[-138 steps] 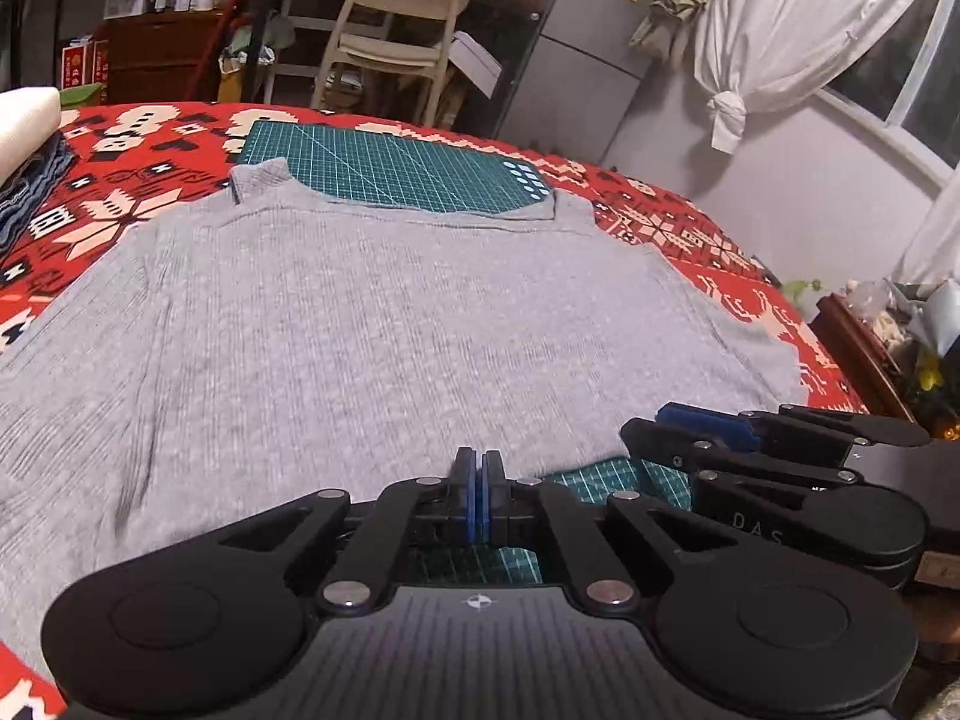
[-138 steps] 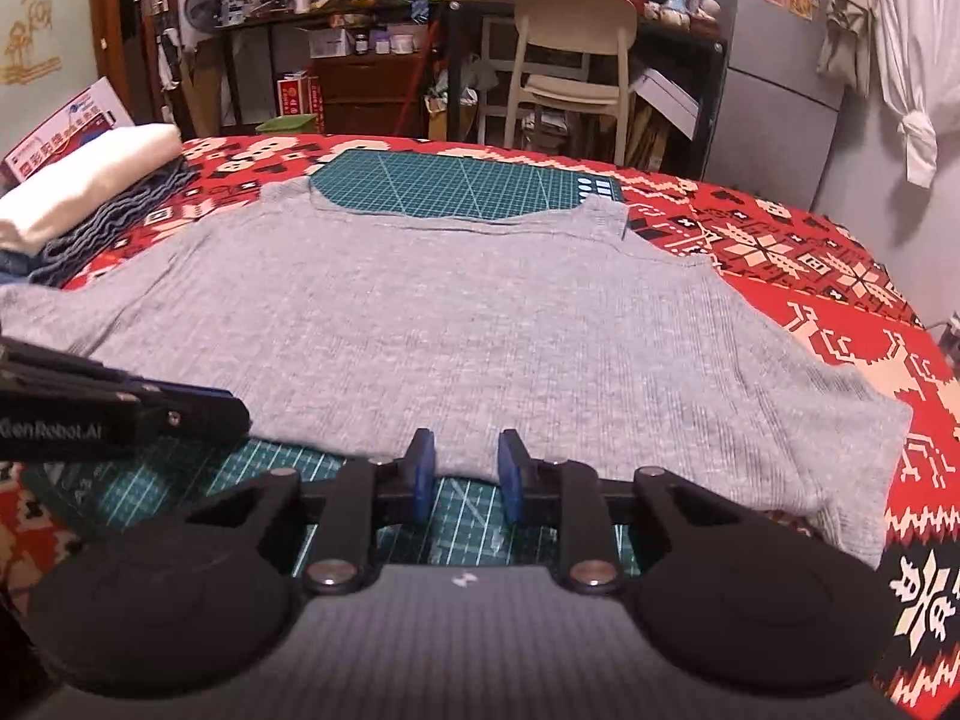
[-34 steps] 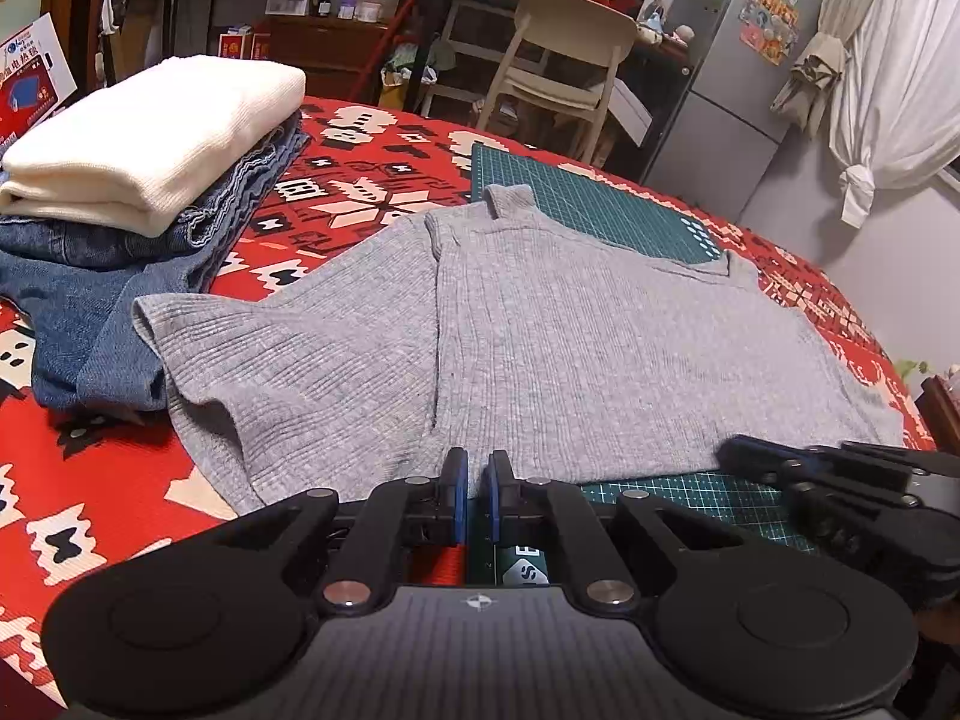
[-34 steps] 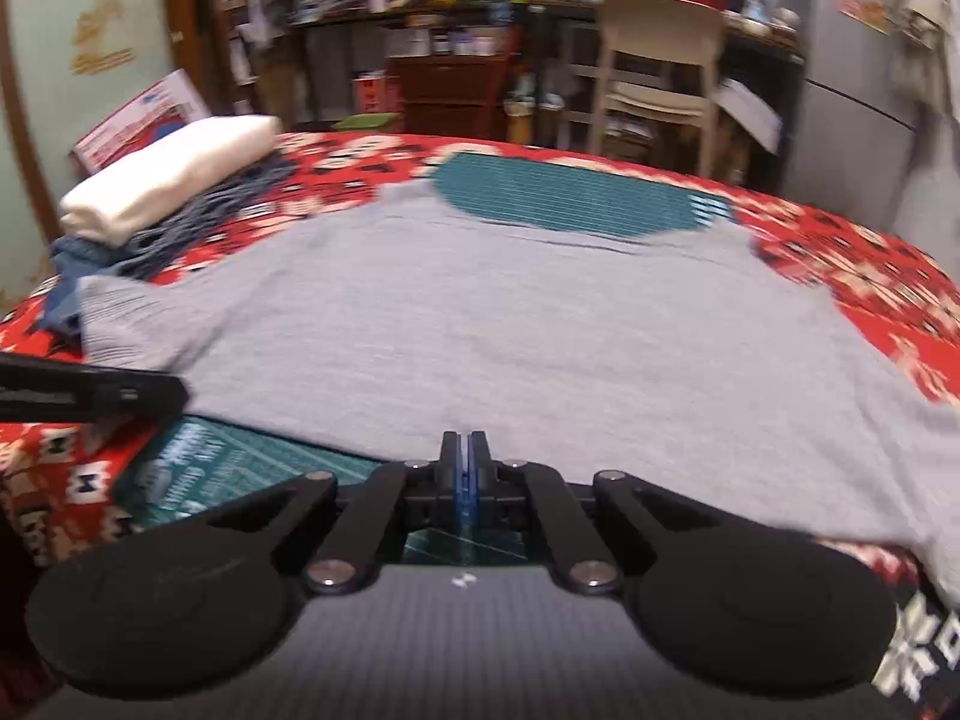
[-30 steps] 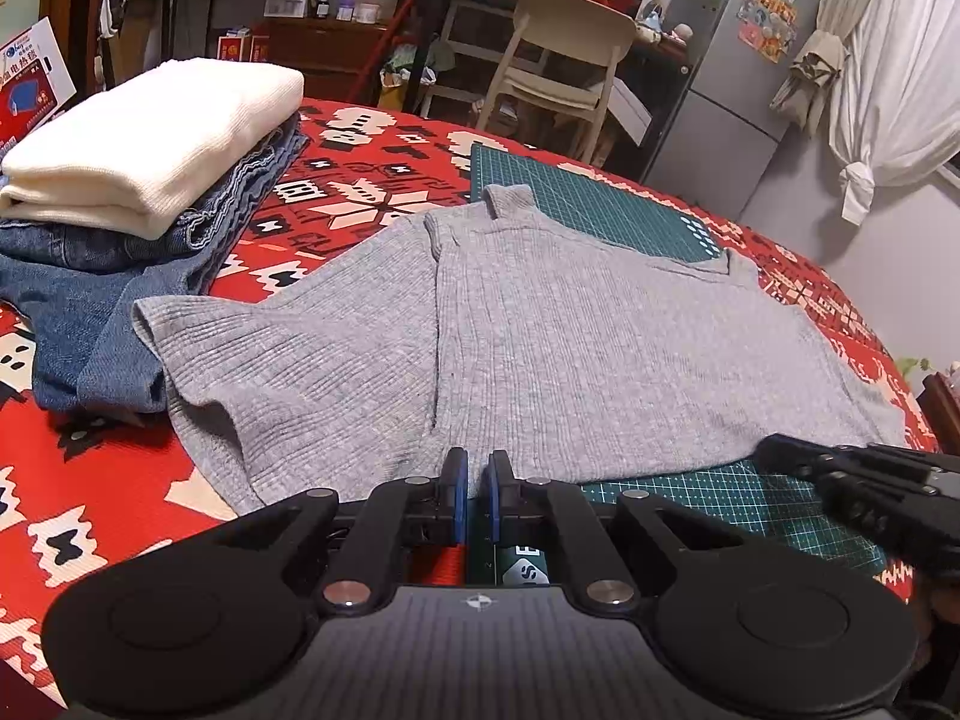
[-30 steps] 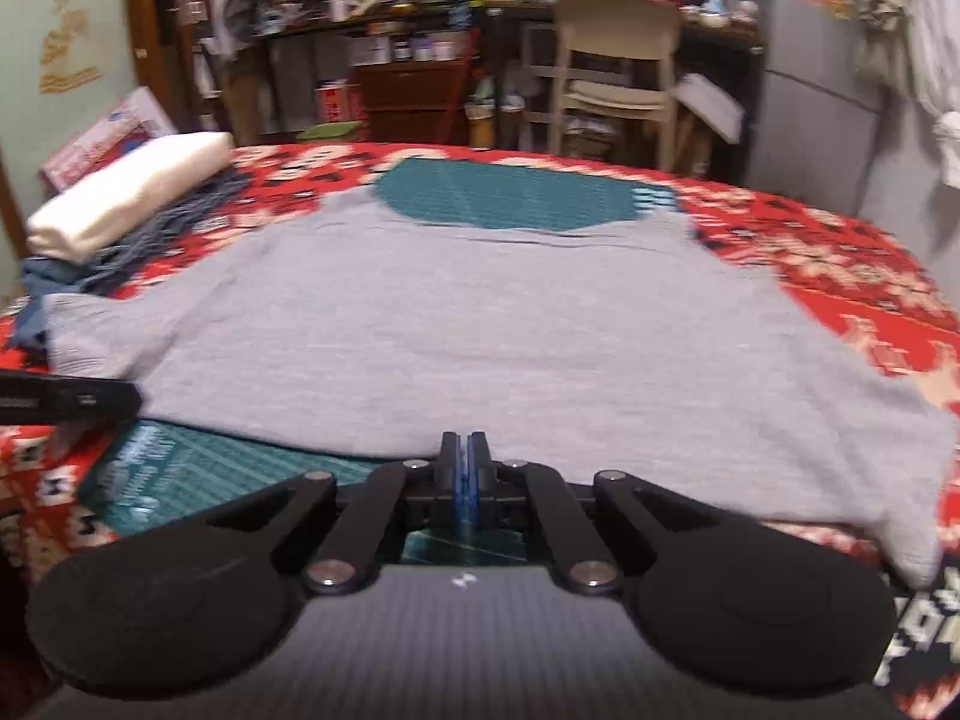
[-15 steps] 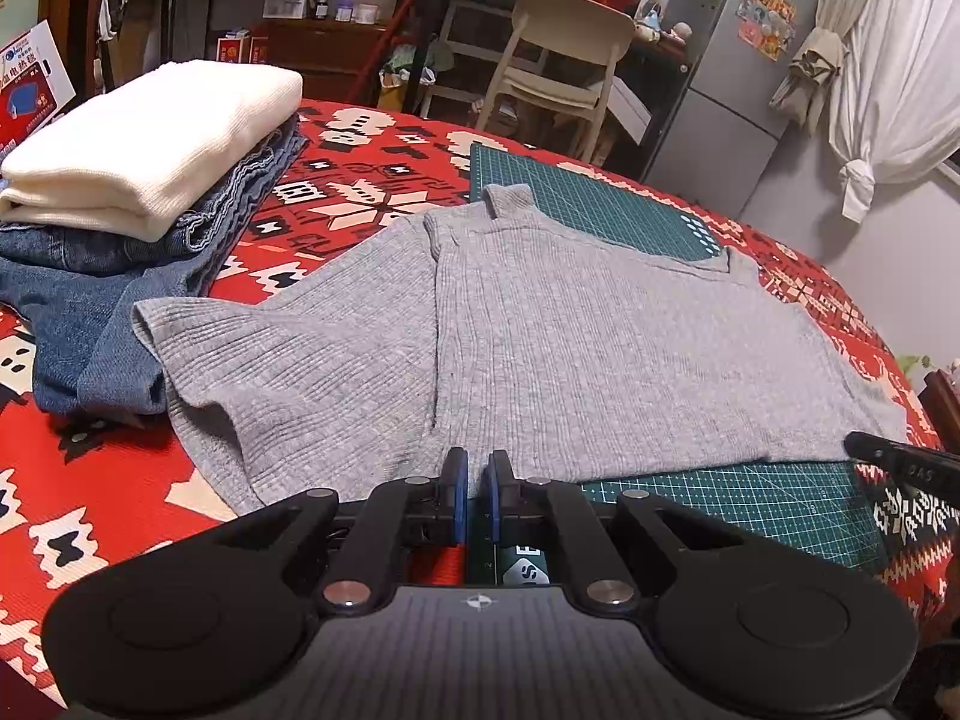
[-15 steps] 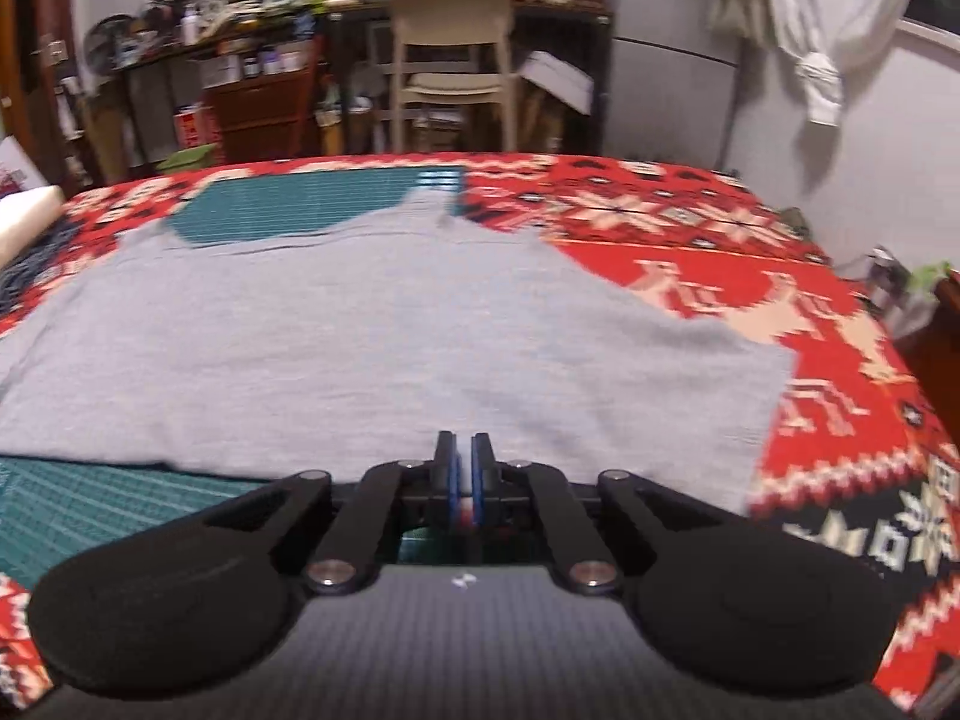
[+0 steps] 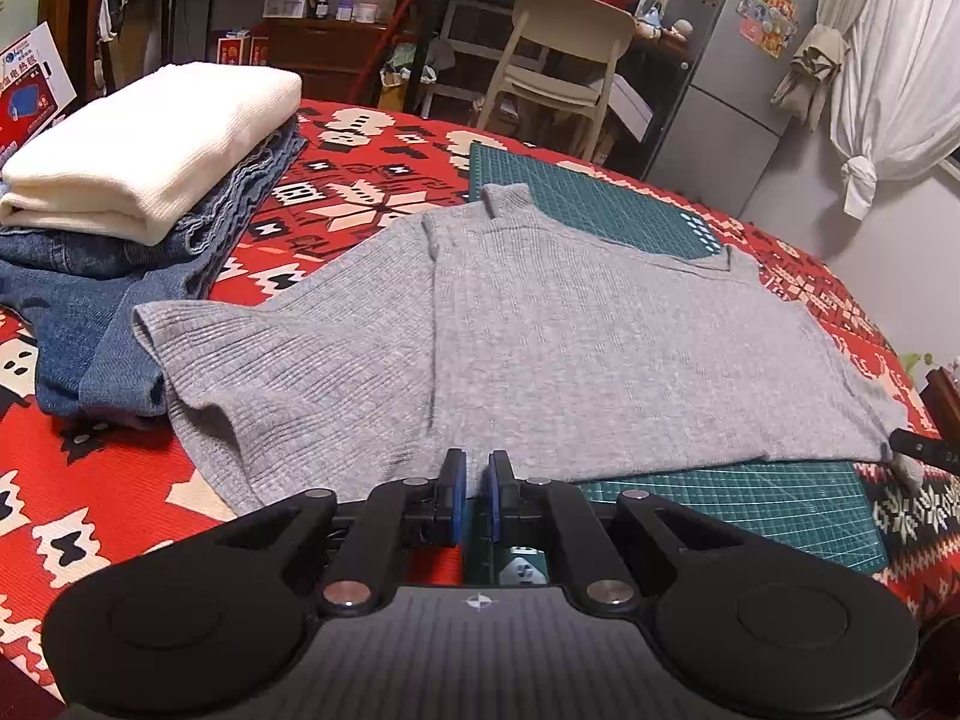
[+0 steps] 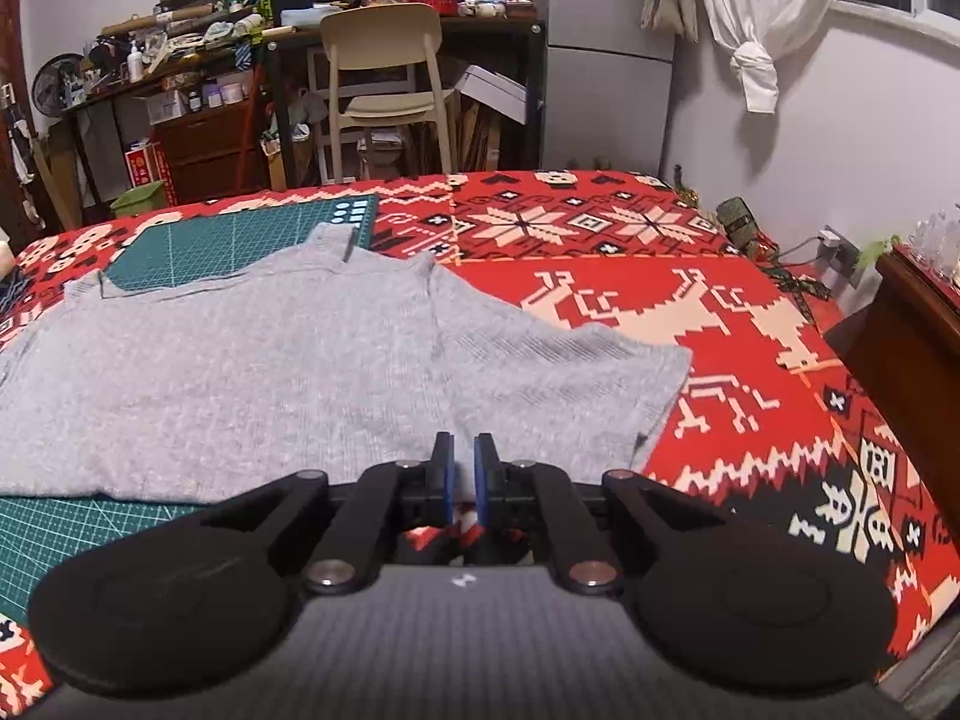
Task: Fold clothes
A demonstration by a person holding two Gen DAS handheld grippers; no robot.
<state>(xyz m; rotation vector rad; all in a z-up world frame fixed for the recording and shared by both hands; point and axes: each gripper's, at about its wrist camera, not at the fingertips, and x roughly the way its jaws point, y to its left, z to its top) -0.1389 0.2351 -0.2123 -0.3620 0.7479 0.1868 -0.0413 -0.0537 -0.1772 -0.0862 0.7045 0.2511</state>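
Observation:
A grey ribbed sweater (image 9: 600, 348) lies flat on a green cutting mat (image 9: 750, 498) over a red patterned blanket (image 9: 120, 510), collar at the far side. My left gripper (image 9: 474, 474) sits at the near hem where the left sleeve (image 9: 270, 372) joins the body. Its jaws stand a narrow gap apart with nothing between them. In the right wrist view the sweater (image 10: 270, 372) spreads to the left. My right gripper (image 10: 461, 468) is at the near hem by the right sleeve (image 10: 570, 372), slightly open and holding nothing.
A folded white garment (image 9: 150, 144) tops a pile of jeans (image 9: 90, 312) at the left of the bed. Beyond the bed stand a chair (image 9: 558, 54), cluttered desks and a fridge (image 9: 738, 90). Dark wooden furniture (image 10: 912, 348) flanks the right edge.
My right gripper has swung from the middle of the hem to the right sleeve, and its jaws have parted from fully shut. The left gripper has stayed in place.

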